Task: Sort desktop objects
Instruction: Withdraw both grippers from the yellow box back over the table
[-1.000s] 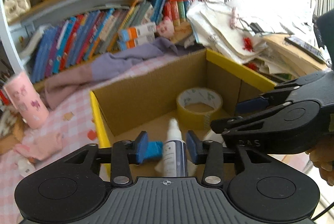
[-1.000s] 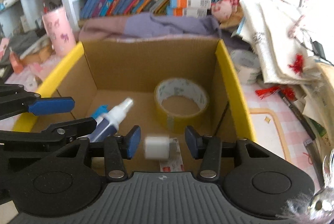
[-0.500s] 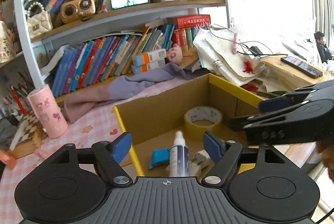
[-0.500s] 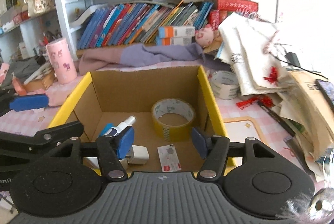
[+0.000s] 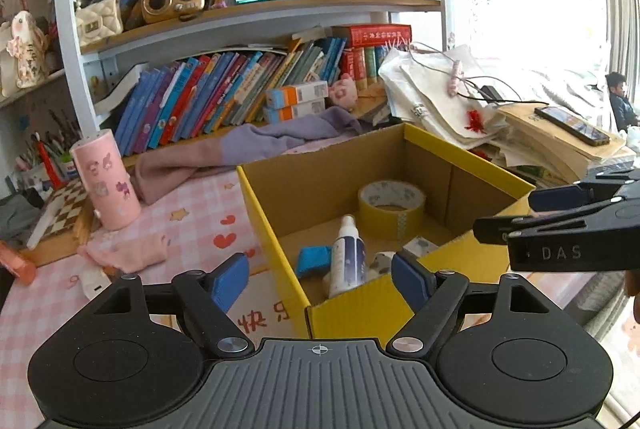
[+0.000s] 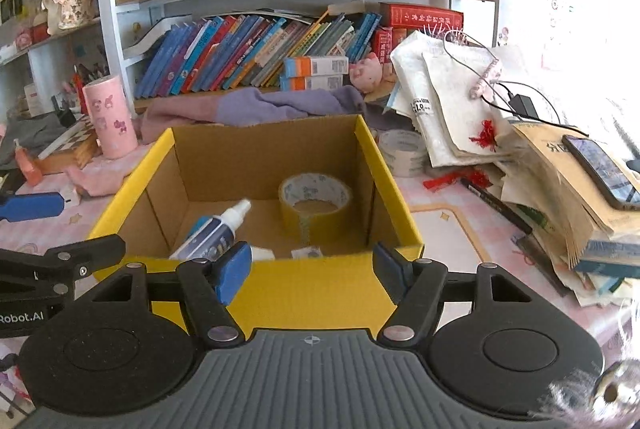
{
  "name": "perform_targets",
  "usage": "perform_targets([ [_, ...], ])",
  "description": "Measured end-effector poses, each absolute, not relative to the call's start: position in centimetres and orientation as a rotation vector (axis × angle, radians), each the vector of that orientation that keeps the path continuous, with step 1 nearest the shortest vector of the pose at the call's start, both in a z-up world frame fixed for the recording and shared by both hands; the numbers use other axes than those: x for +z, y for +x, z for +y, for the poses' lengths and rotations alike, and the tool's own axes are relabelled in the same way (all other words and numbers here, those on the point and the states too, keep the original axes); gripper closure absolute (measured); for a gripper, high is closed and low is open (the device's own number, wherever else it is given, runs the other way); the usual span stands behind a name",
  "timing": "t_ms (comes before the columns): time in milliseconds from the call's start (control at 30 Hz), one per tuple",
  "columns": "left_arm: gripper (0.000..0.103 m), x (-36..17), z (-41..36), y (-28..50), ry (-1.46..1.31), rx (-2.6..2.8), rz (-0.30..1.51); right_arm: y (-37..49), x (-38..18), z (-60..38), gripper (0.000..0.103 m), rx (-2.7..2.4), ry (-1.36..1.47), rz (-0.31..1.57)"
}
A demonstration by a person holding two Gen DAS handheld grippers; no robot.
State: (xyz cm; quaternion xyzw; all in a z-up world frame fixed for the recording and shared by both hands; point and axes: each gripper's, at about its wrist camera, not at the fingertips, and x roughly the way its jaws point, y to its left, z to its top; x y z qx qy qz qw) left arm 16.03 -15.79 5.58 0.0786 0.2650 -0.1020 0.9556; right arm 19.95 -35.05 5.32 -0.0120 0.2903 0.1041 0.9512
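Both tools empty: left gripper (image 5: 320, 279) wide apart, nothing between; right gripper (image 6: 312, 271) jaws opening, nothing between. Drop step looks done: spray bottle (image 6: 216, 233) lies by the box (image 6: 320, 293) near-left corner, tape roll (image 6: 314, 203) toward its far-right corner. Next likely calls for picking another stray, maybe the second tape roll (image 6: 402, 151) outside the box's right wall. Small white pieces behind the box's near wall are cut off, unclear.

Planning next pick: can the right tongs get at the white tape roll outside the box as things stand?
Probably yes. The right tongs are opening with nothing between them, and the tape roll sits on the table right of the box, open from above; the paper stack crowds its far side.
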Motion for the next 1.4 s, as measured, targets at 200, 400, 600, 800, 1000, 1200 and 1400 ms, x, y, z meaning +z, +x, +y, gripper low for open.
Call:
perform_targets([
  [200,0.022,5.2,-15.2,15.2,0.151,-0.235,0.554,18.4,5.1,-34.3,0.036,0.192,-0.027,0.608],
  [400,0.021,4.6,-14.2,14.2,0.146,-0.266,0.573,17.1,4.8,-33.5,0.035,0.163,-0.031,0.634],
  [600,0.021,4.1,-12.8,12.9,0.146,-0.286,0.601,15.6,4.3,-32.7,0.035,0.133,-0.008,0.673],
  [800,0.02,3.4,-10.9,11.2,0.158,-0.298,0.63,14.0,3.7,-31.2,0.035,0.123,0.009,0.719],
  [1000,0.02,3.1,-8.9,9.7,0.153,-0.306,0.656,12.0,3.3,-29.6,0.035,0.121,0.016,0.746],
  [1200,0.019,2.9,-7.4,8.1,0.16,-0.321,0.673,9.9,3.0,-27.5,0.035,0.132,0.007,0.766],
  [1400,0.018,2.6,-5.9,6.5,0.167,-0.333,0.688,7.9,2.6,-25.9,0.034,0.126,0.015,0.782],
])
